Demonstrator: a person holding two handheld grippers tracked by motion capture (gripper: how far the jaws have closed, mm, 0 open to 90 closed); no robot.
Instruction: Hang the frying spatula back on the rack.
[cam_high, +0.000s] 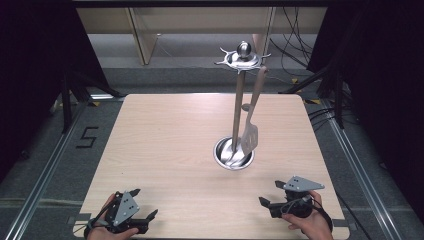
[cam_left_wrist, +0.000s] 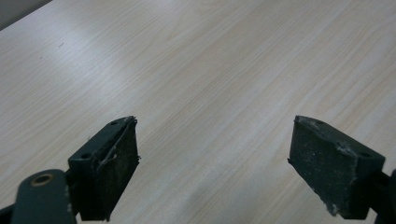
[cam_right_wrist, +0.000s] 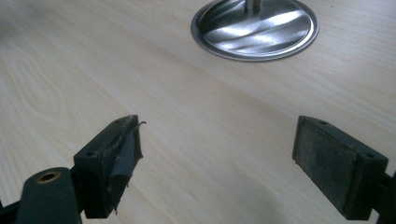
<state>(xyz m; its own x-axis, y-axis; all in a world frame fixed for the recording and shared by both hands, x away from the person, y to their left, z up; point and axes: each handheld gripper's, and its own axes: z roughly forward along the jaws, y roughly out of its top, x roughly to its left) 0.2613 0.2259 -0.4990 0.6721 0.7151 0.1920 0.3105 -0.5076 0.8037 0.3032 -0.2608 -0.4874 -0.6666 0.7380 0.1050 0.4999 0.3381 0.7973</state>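
Two claws held wide open, empty, at near edge of pale wooden worktop (cam_high: 165, 145): left claw (cam_high: 150, 219), right claw (cam_high: 270, 192); slotted steel spatula (cam_high: 250, 136) hung on steel utensil stand (cam_high: 238, 115).

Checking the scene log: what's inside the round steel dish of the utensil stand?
The stand's pole rises from the dish. A hanging spatula covers part of the dish; nothing else shows inside.

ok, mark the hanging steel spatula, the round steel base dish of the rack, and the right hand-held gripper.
hanging steel spatula (cam_high: 249, 138), high view, on its slotted blade.
round steel base dish (cam_right_wrist: 261, 28), right gripper view, on the dish floor.
right hand-held gripper (cam_high: 270, 193), high view, midway between its fingertips.
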